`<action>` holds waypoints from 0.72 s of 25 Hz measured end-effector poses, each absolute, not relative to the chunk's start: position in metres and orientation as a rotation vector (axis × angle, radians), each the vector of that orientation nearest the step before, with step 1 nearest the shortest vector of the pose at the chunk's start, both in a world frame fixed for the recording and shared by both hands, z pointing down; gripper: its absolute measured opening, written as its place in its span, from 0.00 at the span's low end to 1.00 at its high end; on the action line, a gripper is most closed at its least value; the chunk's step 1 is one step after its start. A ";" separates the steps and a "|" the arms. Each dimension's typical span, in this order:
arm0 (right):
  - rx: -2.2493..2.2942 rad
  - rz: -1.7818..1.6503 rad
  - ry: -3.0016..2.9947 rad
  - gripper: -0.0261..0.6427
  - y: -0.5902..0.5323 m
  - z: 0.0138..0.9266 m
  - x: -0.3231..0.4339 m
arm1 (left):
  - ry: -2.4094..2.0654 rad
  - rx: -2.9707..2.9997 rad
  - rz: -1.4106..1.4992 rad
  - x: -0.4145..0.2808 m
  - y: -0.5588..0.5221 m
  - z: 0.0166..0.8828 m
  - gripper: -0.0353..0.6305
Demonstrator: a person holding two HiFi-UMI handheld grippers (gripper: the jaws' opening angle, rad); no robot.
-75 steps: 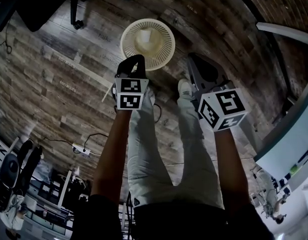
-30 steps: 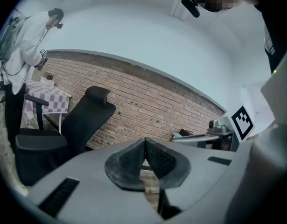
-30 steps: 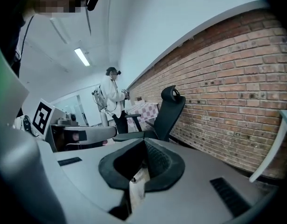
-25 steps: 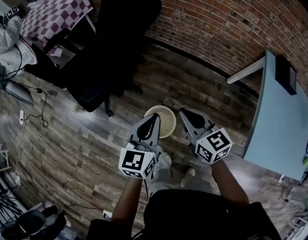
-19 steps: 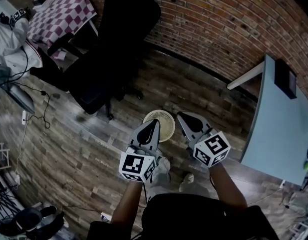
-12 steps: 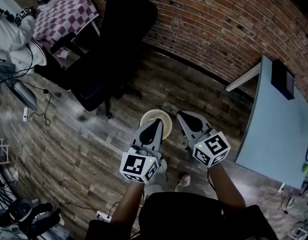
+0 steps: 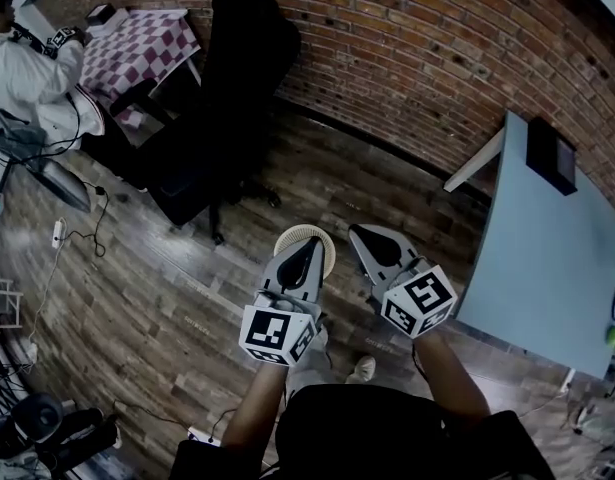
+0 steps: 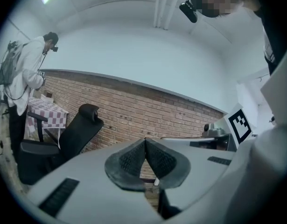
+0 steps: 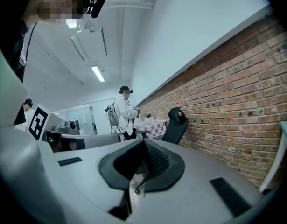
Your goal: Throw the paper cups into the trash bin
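The cream, perforated trash bin (image 7: pixel 287 238) stands on the wood floor far below me, partly hidden behind my left gripper (image 7: pixel 314 240). That gripper is held out level with its pads pressed together and nothing between them (image 8: pixel 145 140). My right gripper (image 7: pixel 355 231) hangs beside it, just right of the bin, also shut and empty (image 9: pixel 144 142). No paper cup shows in any view; the bin's inside is mostly hidden.
A black office chair (image 7: pixel 227 98) stands against the brick wall (image 7: pixel 407 58). A light-blue table (image 7: pixel 547 258) is at the right, a checkered table (image 7: pixel 137 48) at the far left. A person in white (image 7: pixel 27 68) stands there. Cables (image 7: pixel 72 238) lie on the floor.
Both grippers have risen and now point nearly level. The bin looks smaller and farther below than three seconds ago. Both stay shut.
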State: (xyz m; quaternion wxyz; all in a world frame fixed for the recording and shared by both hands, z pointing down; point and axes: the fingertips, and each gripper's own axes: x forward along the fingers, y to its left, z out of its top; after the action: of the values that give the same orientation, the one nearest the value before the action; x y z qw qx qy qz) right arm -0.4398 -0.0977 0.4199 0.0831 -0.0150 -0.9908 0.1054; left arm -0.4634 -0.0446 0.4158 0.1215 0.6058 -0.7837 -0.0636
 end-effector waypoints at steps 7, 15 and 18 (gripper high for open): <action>-0.065 0.289 -2.998 0.05 -0.081 0.395 -0.405 | -2.309 1.800 -0.169 -0.421 -0.033 0.395 0.07; -0.086 0.269 -3.050 0.05 -0.057 0.369 -0.365 | -2.361 1.833 -0.150 -0.382 -0.013 0.365 0.07; -0.074 0.274 -3.069 0.05 -0.050 0.363 -0.346 | -2.374 1.841 -0.136 -0.364 -0.004 0.358 0.07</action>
State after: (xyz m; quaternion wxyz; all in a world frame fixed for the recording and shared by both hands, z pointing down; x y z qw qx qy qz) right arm -0.3464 -0.0496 0.3627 0.0299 -0.0240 -0.9953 0.0888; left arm -0.3641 -0.0038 0.3582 0.0673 0.6108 -0.7876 -0.0452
